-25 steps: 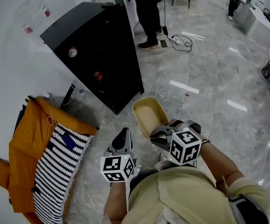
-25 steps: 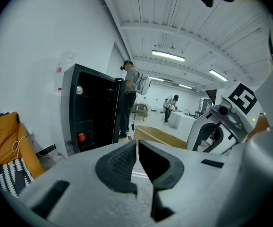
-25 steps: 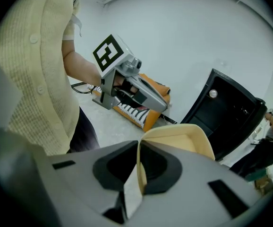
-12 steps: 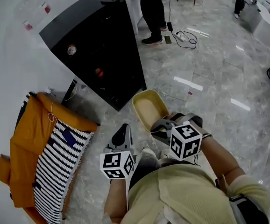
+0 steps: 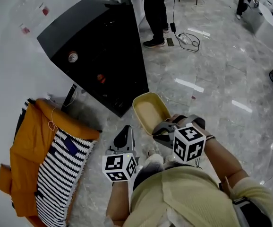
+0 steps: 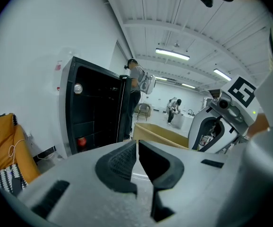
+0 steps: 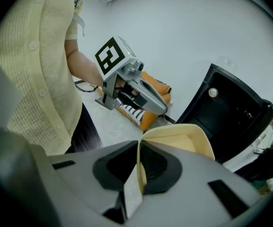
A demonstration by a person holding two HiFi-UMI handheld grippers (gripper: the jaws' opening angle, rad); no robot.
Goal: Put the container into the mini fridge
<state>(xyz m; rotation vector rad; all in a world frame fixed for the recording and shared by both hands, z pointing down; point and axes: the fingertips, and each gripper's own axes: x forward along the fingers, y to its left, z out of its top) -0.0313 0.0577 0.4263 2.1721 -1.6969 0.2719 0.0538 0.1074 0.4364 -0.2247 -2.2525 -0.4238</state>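
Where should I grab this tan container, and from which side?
Grip the thin near-end wall of the container, coming from the person's side, one jaw inside, one outside. It is an open, shallow tub, so the rim fits between jaws. The right hand-held gripper is shut on it there.
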